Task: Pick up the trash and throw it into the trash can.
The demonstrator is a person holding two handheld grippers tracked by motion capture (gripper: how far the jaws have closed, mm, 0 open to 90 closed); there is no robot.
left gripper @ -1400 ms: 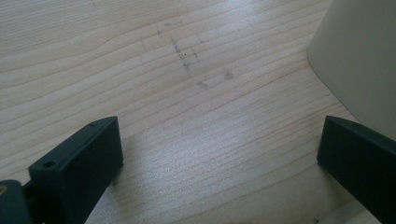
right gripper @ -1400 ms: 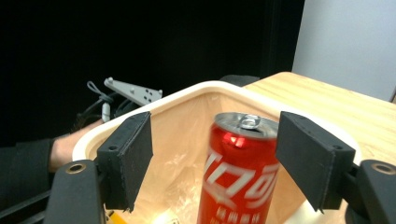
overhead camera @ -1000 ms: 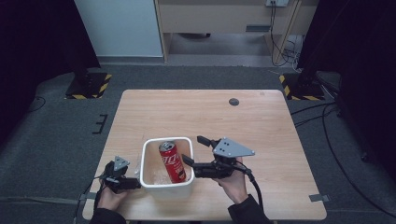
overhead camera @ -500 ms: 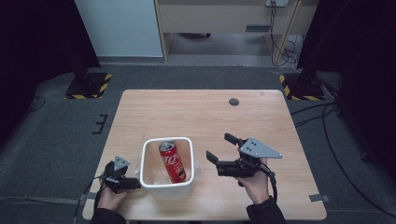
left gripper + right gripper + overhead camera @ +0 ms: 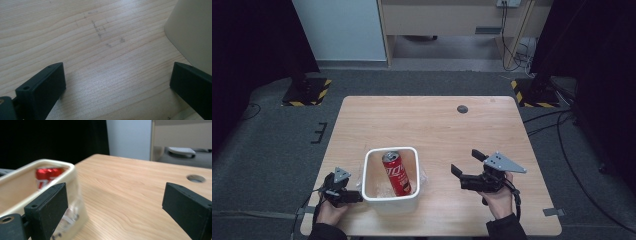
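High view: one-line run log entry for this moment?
red can: leaning inside white bin | left tongs: open, beside bin | right tongs: open, apart from bin | table: wood

Tub (image 5: 391, 197): on the table (image 5: 432, 125), near its front edge and left of centre; can (image 5: 396, 173) inside it, leaning. Left gripper (image 5: 343, 192): just left of the tub, low at the table; right gripper (image 5: 467, 170): well apart to the tub's right. Table hole (image 5: 462, 109): behind the tub, to its right, near the far edge.
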